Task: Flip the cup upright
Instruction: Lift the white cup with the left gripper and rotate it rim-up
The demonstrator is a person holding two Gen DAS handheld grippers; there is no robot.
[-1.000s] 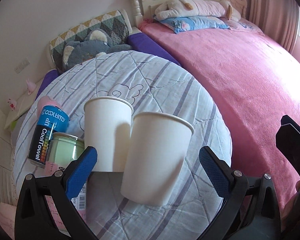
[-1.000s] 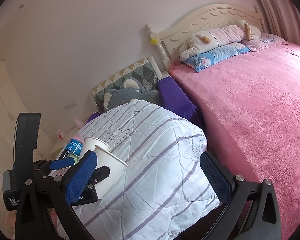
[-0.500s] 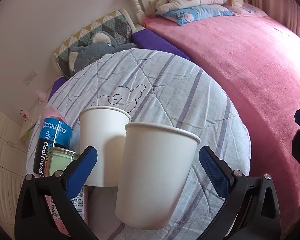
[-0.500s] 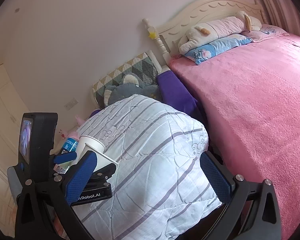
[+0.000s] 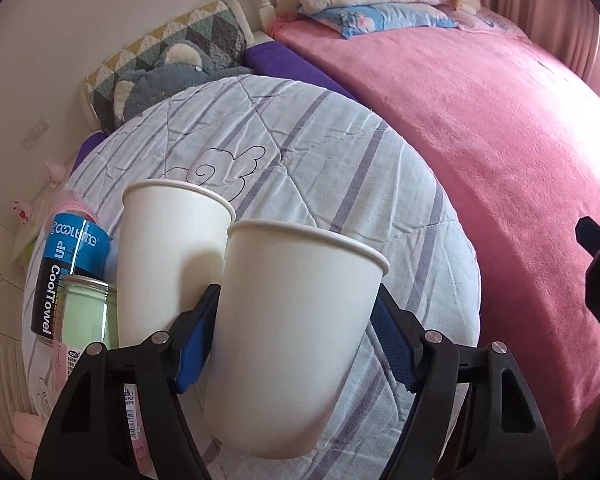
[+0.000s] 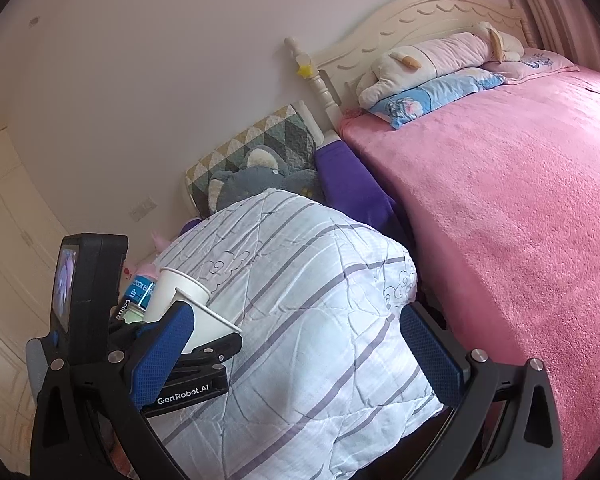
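Now I have my left gripper (image 5: 296,340) clamped on the near paper cup (image 5: 296,320), its blue pads (image 5: 194,344) pressing the cup's wall on both sides about halfway down. The cup stands mouth up with its rim level and its base low between the fingers, near the front edge of the folded striped quilt (image 5: 340,152); whether the base rests on the quilt or hangs just above it I cannot tell. I judge the flip itself done and the placing step in hand: what comes next is to settle the base flat on the soft cloth, ease the jaws apart gently so the light cup does not tip, and draw back without brushing it. A second paper cup (image 5: 172,256) stands upright just behind it to the left, so close that I cannot tell whether they touch, with a green jar (image 5: 85,308) and a blue CoolTowel can (image 5: 64,272) at the quilt's left edge. My left gripper points forward and slightly down over the quilt. My right gripper (image 6: 296,344) hangs back at the quilt's near right corner, jaws spread wide and grasping nothing.
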